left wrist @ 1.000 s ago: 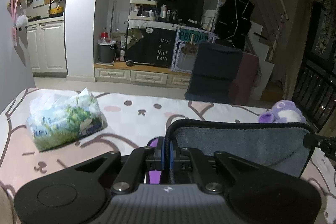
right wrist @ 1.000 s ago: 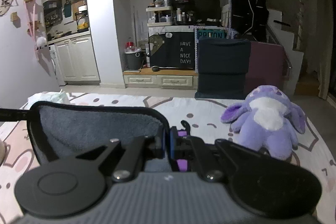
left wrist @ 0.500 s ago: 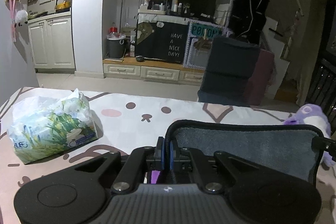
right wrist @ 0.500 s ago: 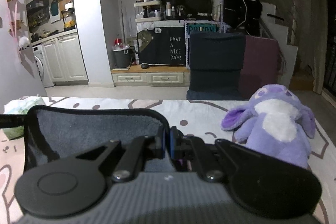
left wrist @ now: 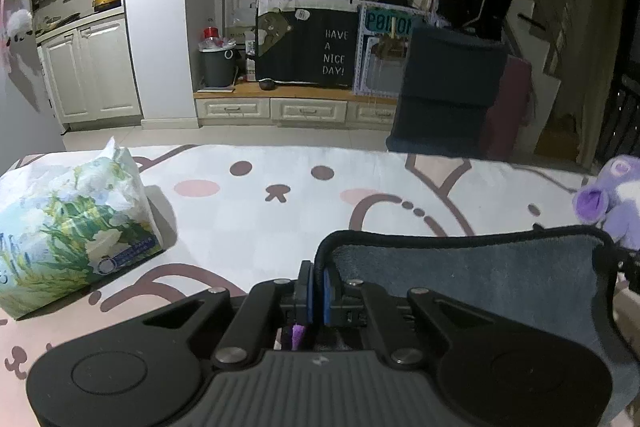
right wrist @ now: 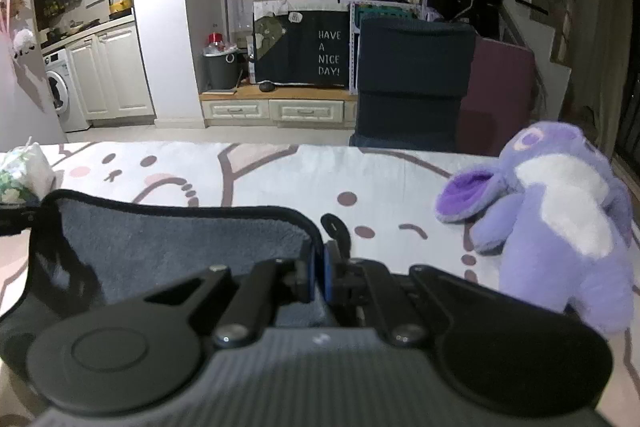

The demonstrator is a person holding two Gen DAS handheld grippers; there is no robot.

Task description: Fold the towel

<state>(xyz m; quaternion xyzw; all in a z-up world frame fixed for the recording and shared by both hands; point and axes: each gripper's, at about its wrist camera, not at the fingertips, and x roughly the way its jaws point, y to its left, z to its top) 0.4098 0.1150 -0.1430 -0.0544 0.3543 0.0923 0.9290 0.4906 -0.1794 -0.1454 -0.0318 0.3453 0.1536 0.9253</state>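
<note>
Left wrist view: left gripper was clamped on the towel corner, lower centre; towel stretched rightward above the sheet. Right gripper was pinched on the opposite corner, towel running left. Judgement: keep the edge taut and both corners level while carrying forward, clear of the tissue pack and plush. Versus 1 s ago: both cameras sat closer to the far edge, pack lower left, plush bigger.

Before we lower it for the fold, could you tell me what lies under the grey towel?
The towel, pinched by left gripper and right gripper, hangs over the cartoon-print bedsheet. Sheet shows around it; directly beneath is hidden.
</note>
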